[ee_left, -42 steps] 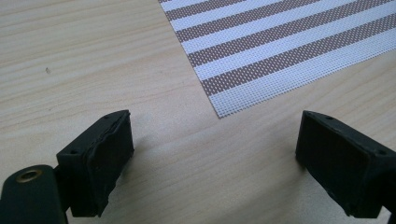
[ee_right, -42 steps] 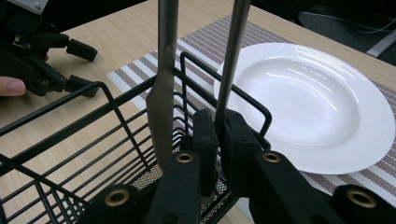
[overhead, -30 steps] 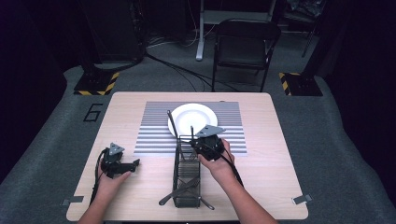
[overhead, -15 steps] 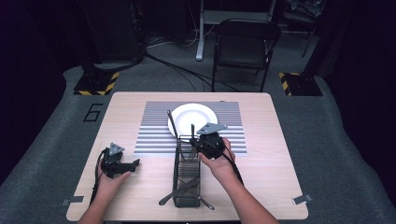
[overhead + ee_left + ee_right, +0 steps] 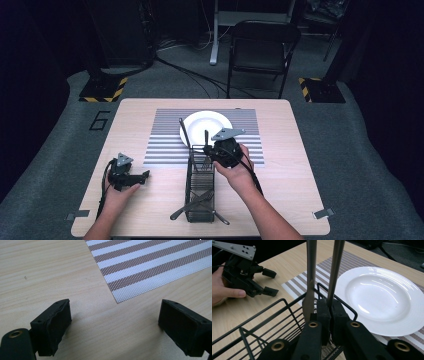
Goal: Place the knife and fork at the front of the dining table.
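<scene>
Where black wire basket [image 5: 287, 312] meets jaws, slim metal utensil handle [image 5: 335, 272], glossy round plate [image 5: 382, 300].

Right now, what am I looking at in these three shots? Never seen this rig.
No robot arm here: a person at a table holds a hand-held gripper in each hand. The high view looks down from above the person's side. The other two pictures come from cameras riding on each gripper, looking along its own fingers.

On the table lie a striped mat, a white plate on it, and a black wire caddy with cutlery in it.

The left gripper rests low over bare wood by the mat's corner, fingers wide apart, nothing between them. It also shows in the right gripper view, far off.

The right gripper sits at the caddy's far end, shut on the handle of one utensil. A second utensil stands right beside it. What kind they are I can't tell.
</scene>
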A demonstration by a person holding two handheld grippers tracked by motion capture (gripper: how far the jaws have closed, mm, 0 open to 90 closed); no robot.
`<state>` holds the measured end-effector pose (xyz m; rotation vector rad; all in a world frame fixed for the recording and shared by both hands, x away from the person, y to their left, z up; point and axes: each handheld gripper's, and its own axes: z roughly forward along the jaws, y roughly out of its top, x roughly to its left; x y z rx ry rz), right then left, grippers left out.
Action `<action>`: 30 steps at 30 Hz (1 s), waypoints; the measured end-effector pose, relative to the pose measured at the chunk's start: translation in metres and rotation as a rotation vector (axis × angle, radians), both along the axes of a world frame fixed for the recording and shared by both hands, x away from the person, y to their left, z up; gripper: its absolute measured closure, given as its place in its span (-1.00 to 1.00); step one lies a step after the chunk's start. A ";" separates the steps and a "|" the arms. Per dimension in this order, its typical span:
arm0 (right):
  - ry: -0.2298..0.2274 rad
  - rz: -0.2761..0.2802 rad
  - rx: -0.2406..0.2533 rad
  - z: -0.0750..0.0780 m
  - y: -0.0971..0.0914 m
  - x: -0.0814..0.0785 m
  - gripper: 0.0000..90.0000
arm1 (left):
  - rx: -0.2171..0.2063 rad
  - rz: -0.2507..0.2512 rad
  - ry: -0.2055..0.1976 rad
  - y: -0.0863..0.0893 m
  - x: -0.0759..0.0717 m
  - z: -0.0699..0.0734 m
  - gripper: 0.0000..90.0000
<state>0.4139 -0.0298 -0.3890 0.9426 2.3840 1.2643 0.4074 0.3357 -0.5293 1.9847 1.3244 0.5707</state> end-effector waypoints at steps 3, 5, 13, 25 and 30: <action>-0.001 0.003 -0.002 0.007 0.000 -0.002 0.94 | 0.001 -0.002 0.000 0.000 0.000 0.000 -0.76; -0.007 0.006 0.000 0.011 -0.001 -0.002 0.94 | 0.001 -0.001 0.000 0.000 0.000 0.000 -0.76; -0.013 0.003 0.021 0.031 -0.004 -0.008 0.94 | 0.001 -0.002 0.000 0.000 0.000 0.000 -0.76; -0.020 0.037 0.047 0.065 -0.010 -0.013 0.94 | -0.001 -0.001 0.000 0.000 0.000 0.000 -0.76; -0.021 0.050 0.053 0.077 -0.012 -0.014 0.94 | 0.001 -0.001 0.000 0.000 0.000 0.000 -0.76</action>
